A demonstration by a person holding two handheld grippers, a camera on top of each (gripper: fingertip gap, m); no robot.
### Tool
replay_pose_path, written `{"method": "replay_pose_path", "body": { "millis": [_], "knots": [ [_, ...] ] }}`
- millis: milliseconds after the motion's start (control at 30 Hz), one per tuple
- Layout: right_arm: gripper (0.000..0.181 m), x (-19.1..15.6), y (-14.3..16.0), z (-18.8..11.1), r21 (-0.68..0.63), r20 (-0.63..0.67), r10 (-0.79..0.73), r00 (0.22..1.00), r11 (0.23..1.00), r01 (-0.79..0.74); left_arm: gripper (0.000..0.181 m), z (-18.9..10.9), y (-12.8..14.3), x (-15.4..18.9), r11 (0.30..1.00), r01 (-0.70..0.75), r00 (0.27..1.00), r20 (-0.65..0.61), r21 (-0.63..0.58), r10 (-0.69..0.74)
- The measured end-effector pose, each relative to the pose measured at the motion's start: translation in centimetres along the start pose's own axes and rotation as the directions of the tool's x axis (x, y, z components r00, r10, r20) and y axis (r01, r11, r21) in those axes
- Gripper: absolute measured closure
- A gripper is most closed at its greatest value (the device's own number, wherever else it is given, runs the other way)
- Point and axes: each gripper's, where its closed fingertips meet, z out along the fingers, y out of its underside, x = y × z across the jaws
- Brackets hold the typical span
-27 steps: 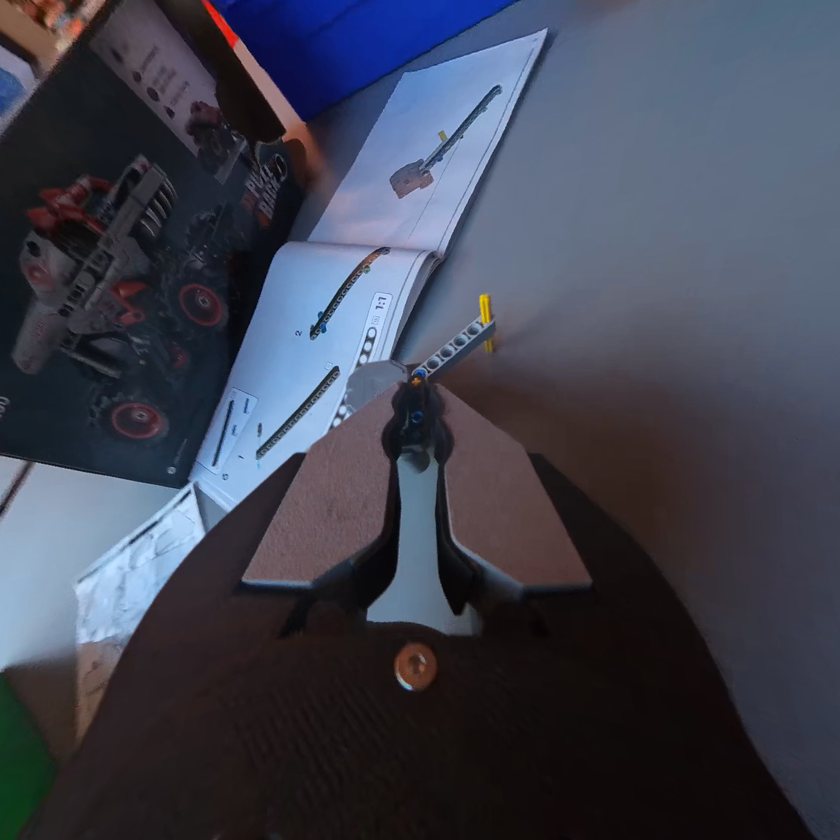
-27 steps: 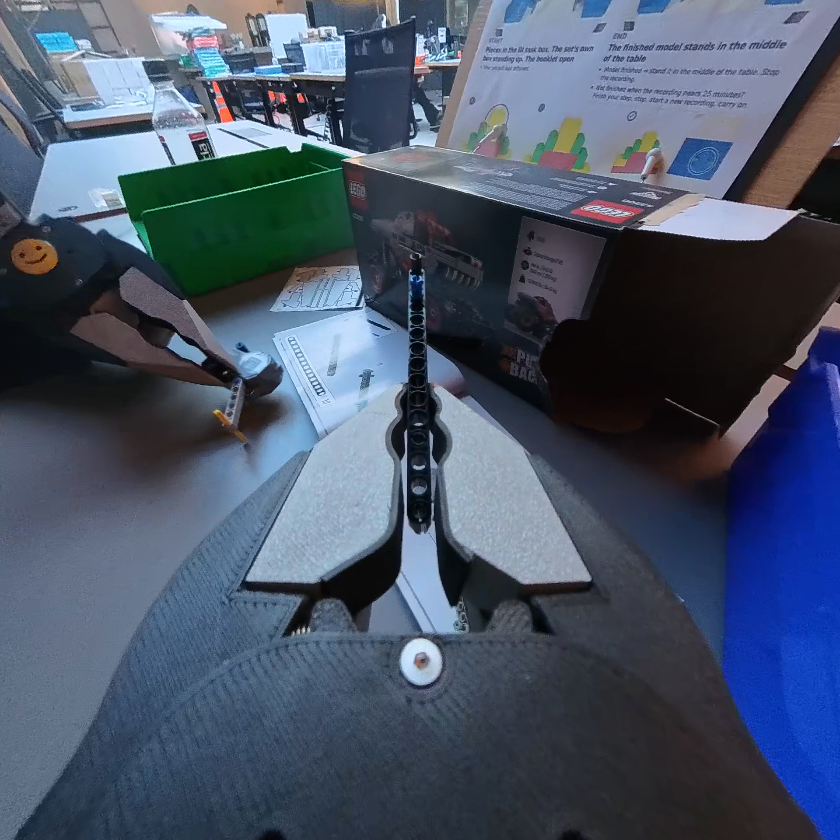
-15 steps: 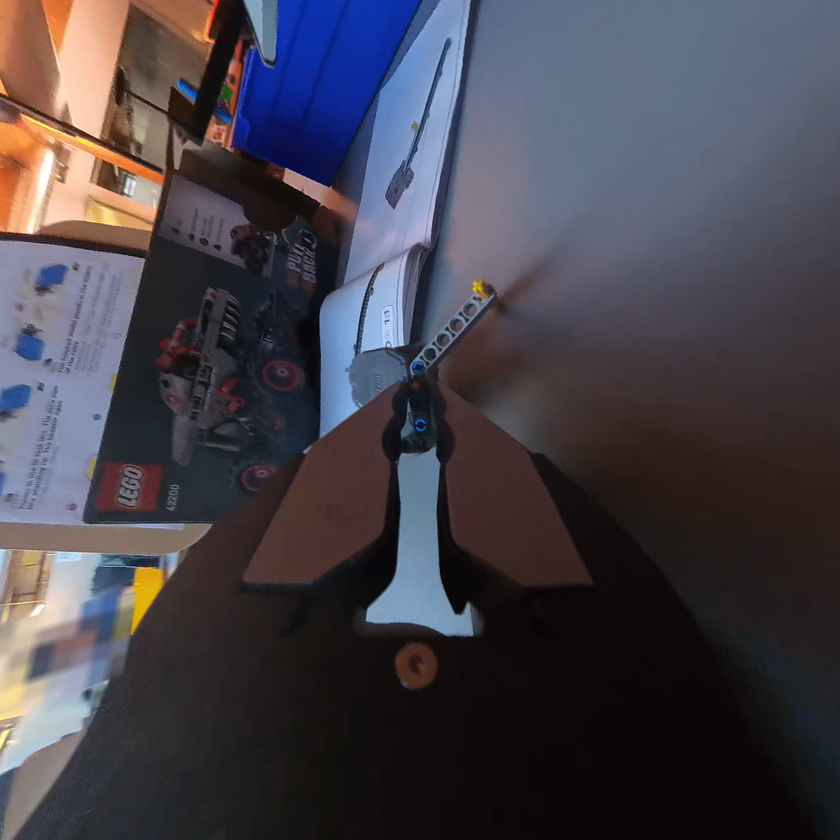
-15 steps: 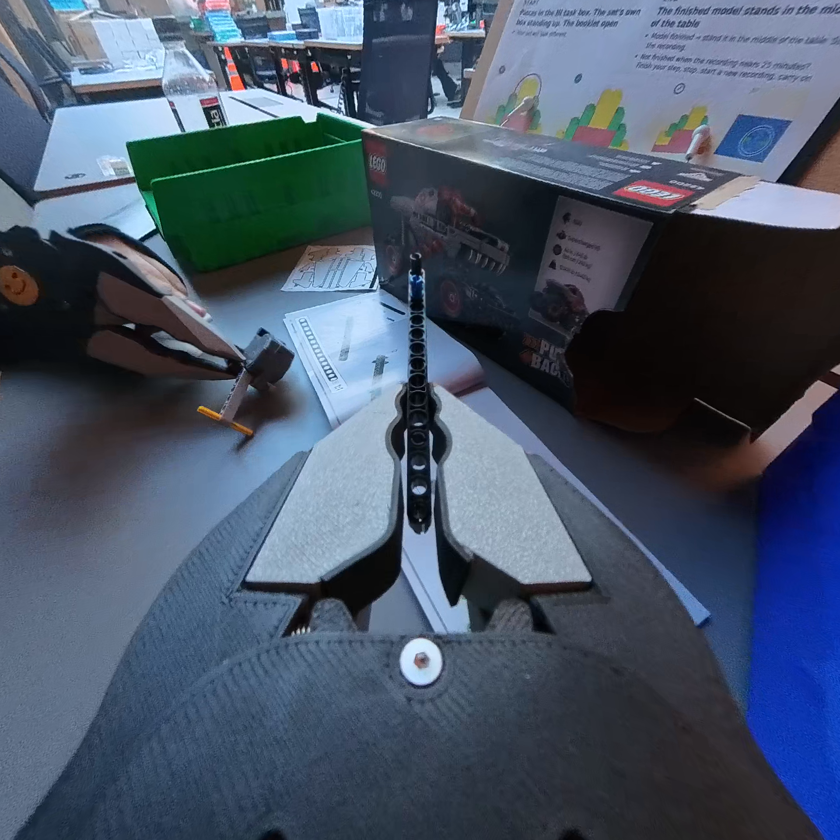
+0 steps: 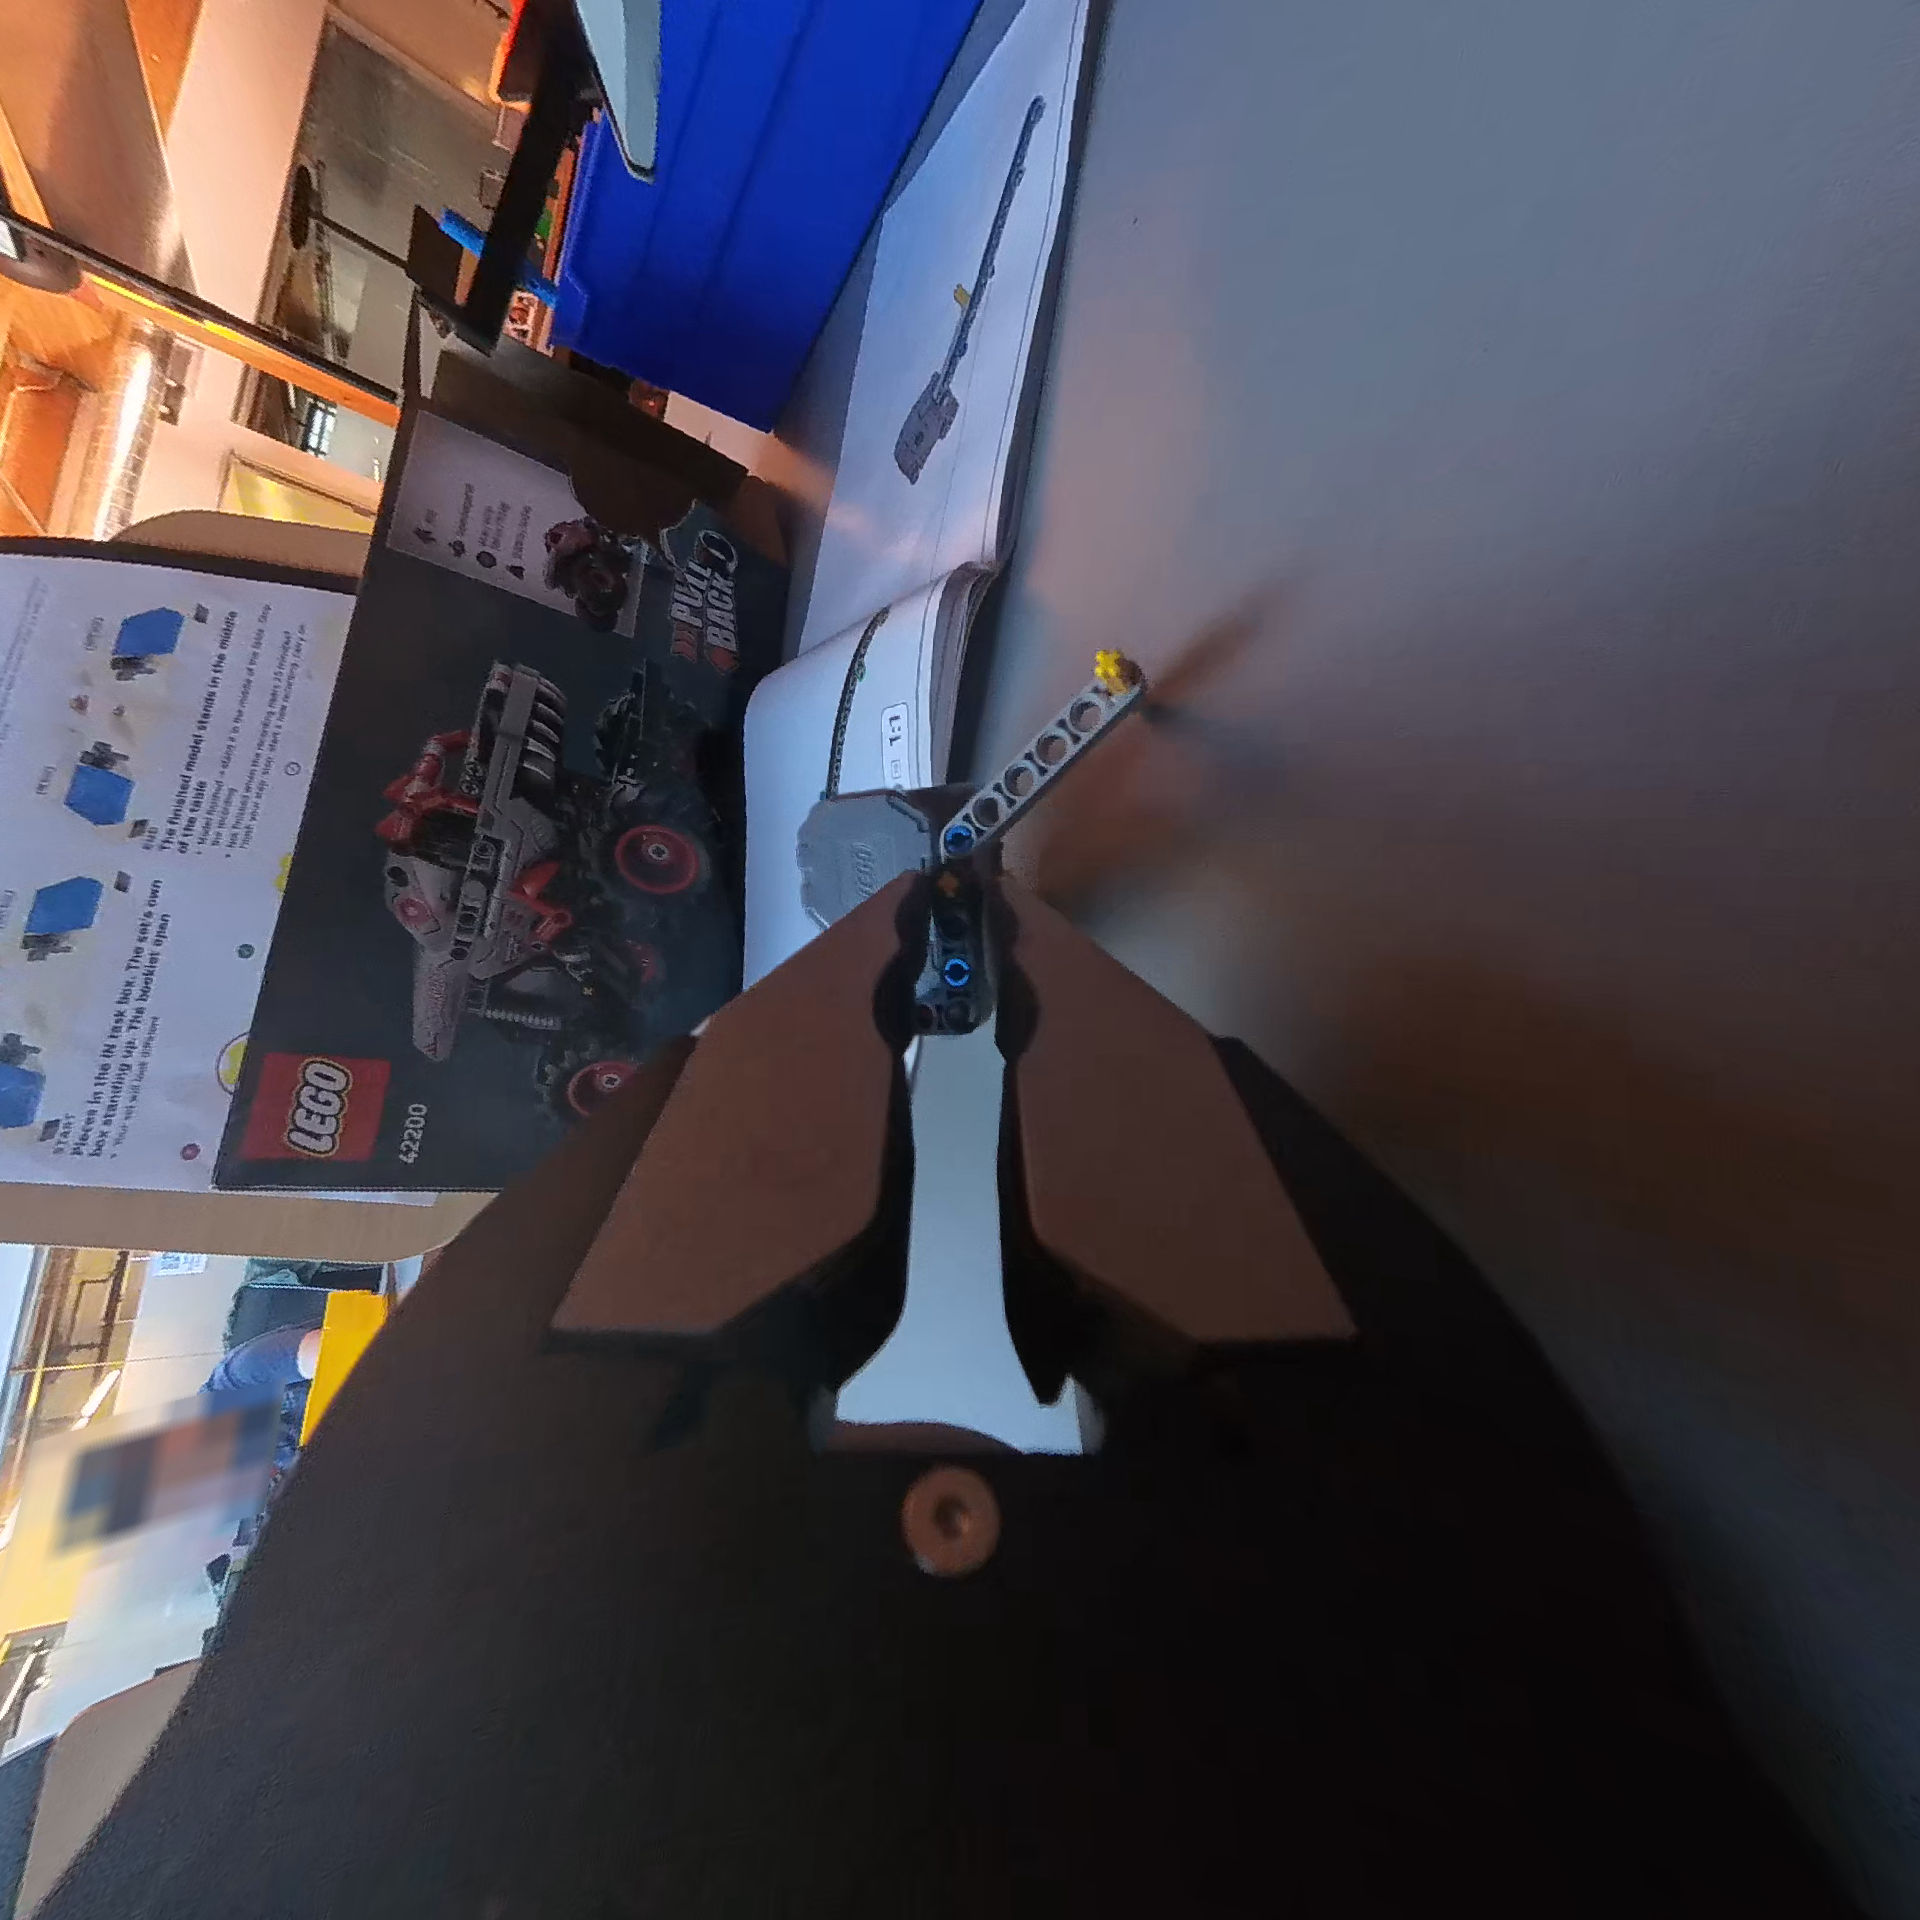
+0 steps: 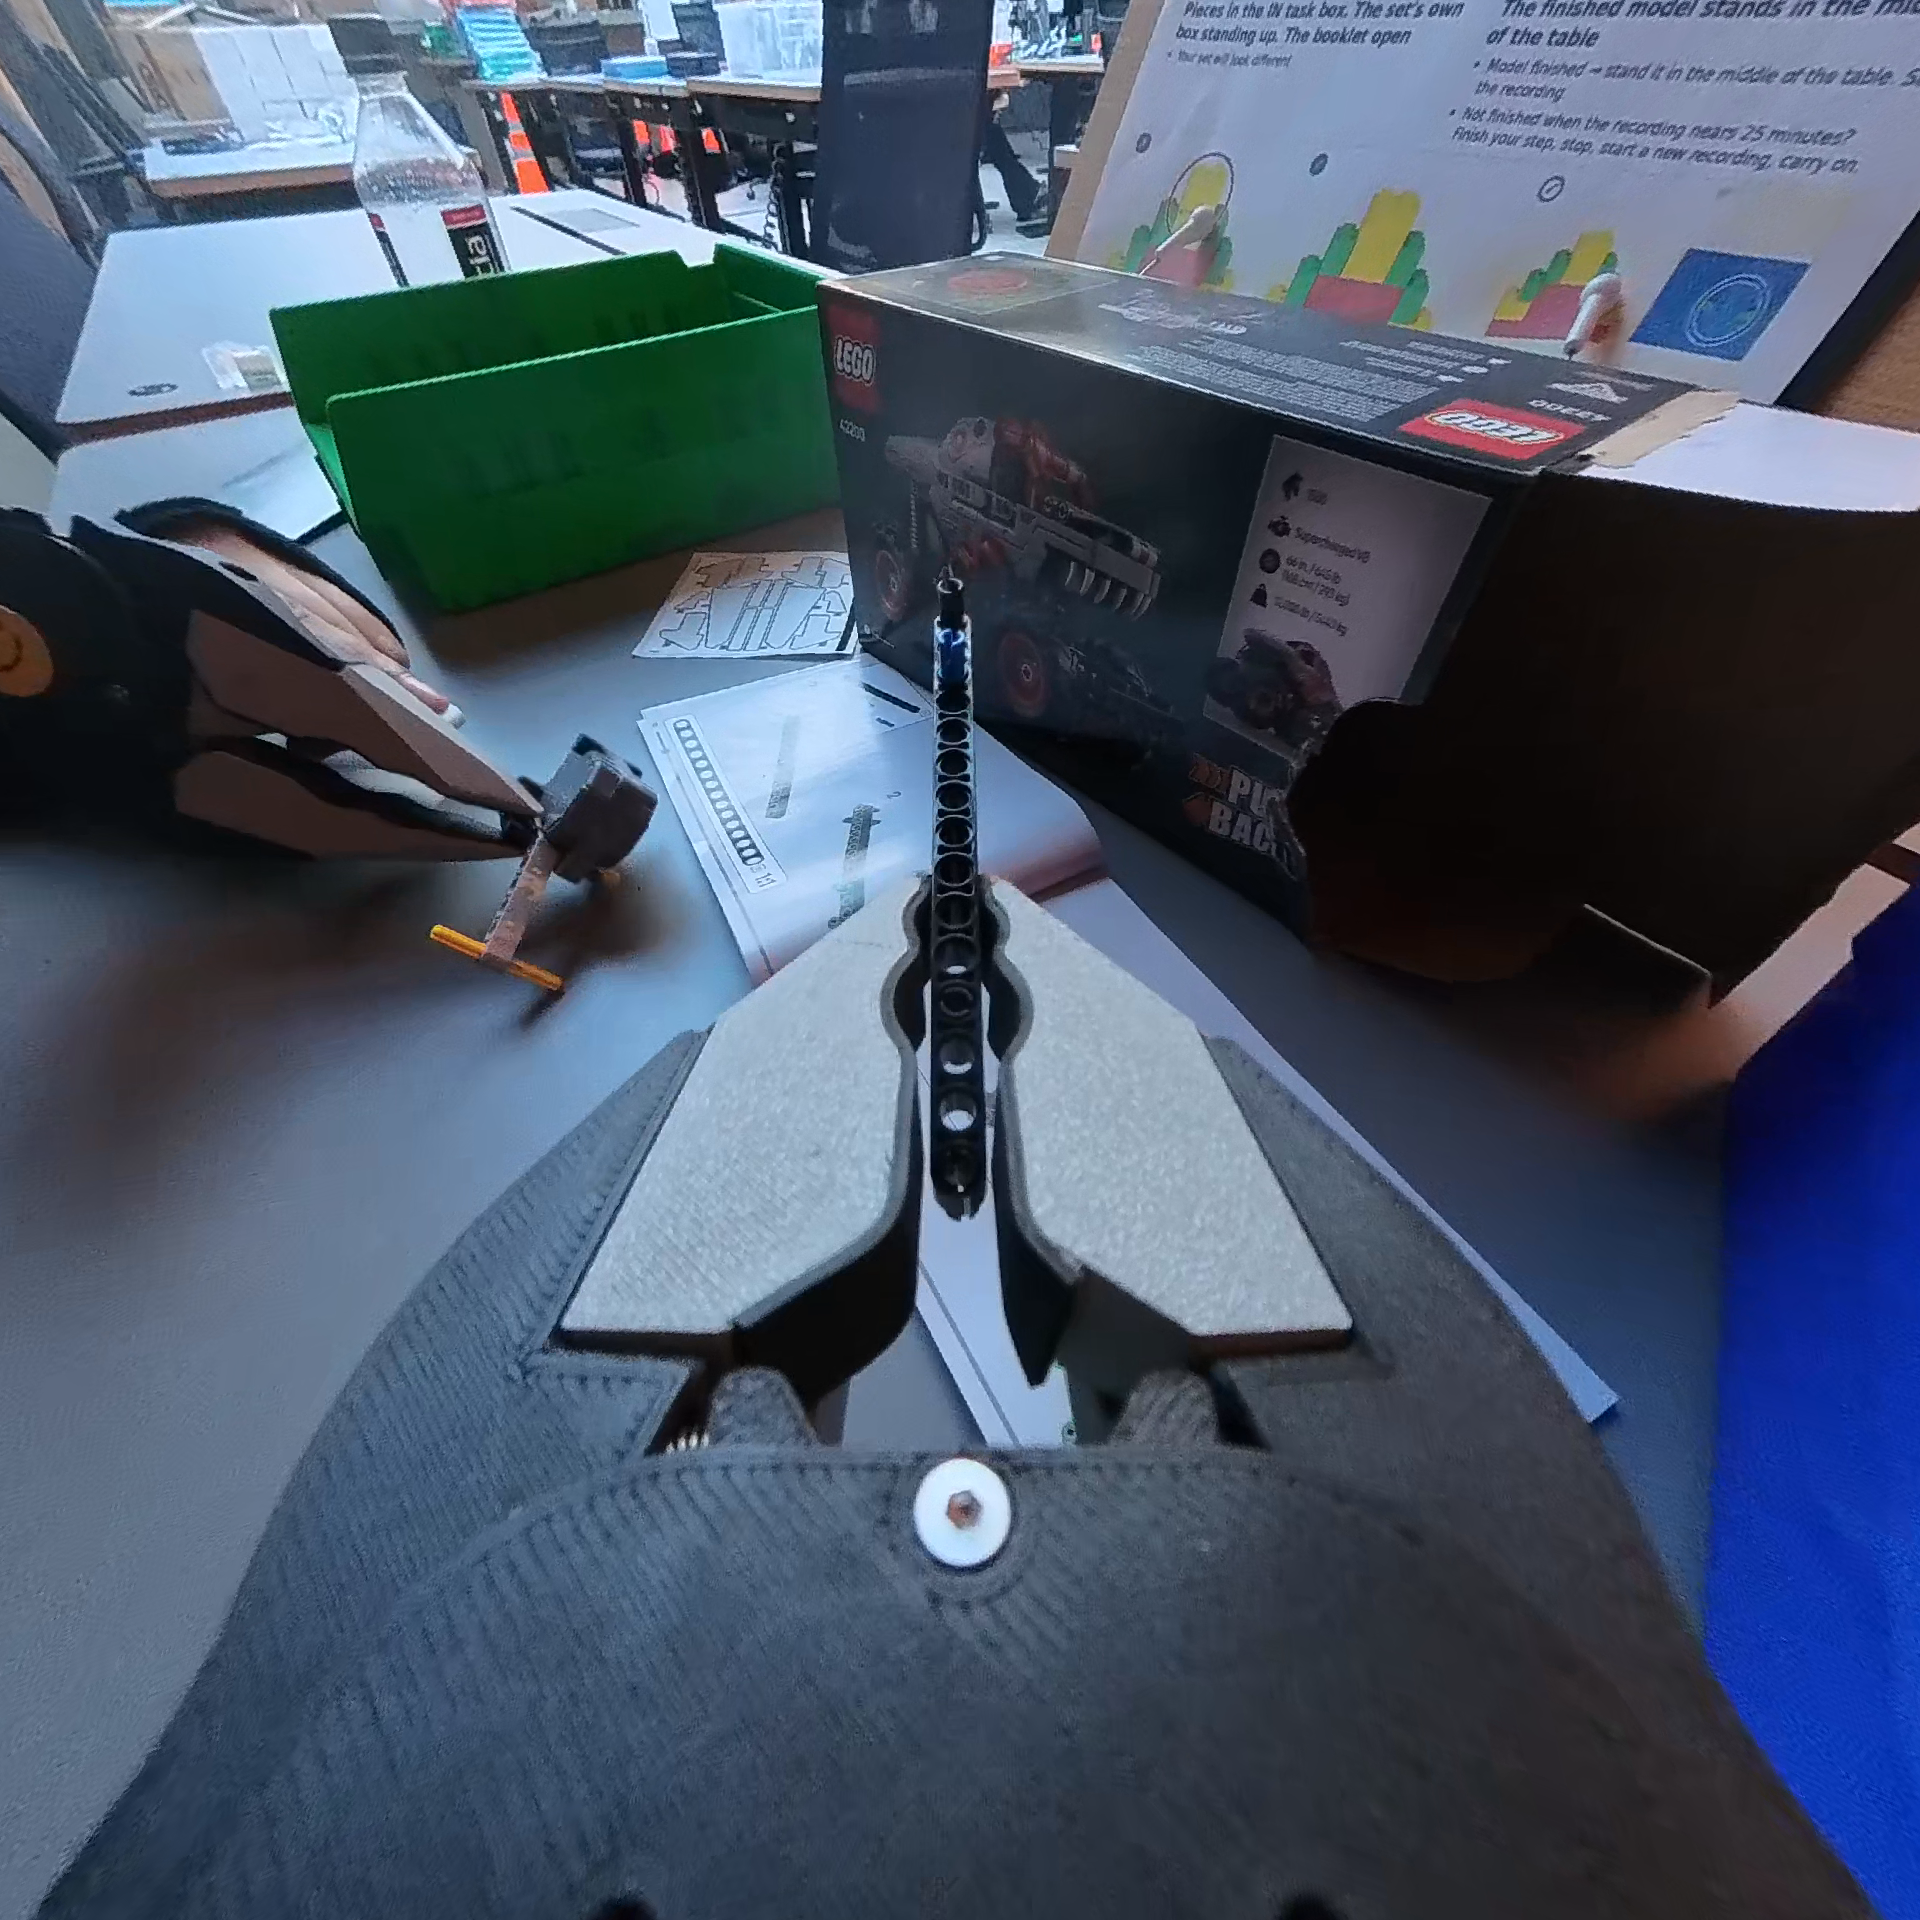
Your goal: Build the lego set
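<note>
Both jaws stay clamped; bring the long black holed beam [image 6: 954,935] squarely to the grey motor-and-beam assembly [image 5: 1023,774]; align holes before pressing.

Wide-angle distortion bends both views' edges. Left view dim, warm-tinted, motion-blurred over the bench [image 5: 1455,312]; right view brighter, sharp, with soft shadows.

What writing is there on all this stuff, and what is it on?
I do not quote writing; these things bear it:
Black box: logos, a number, captions, readable.
White poster: printed lines, readable.
Open booklet: small marks.
Bottle: label, cut off.
</note>
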Motion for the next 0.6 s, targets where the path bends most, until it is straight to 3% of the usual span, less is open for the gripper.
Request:
{"method": "replay_pose_path", "body": {
  "millis": [600],
  "knots": [
    [0.177,-0.16,-0.03,-0.01,0.001,0.004,-0.002,1.000,1.000,0.002,0.174,-0.05,-0.18,-0.15,1.000,0.001,1.000,0.011,-0.004,-0.001]
  ]
}}
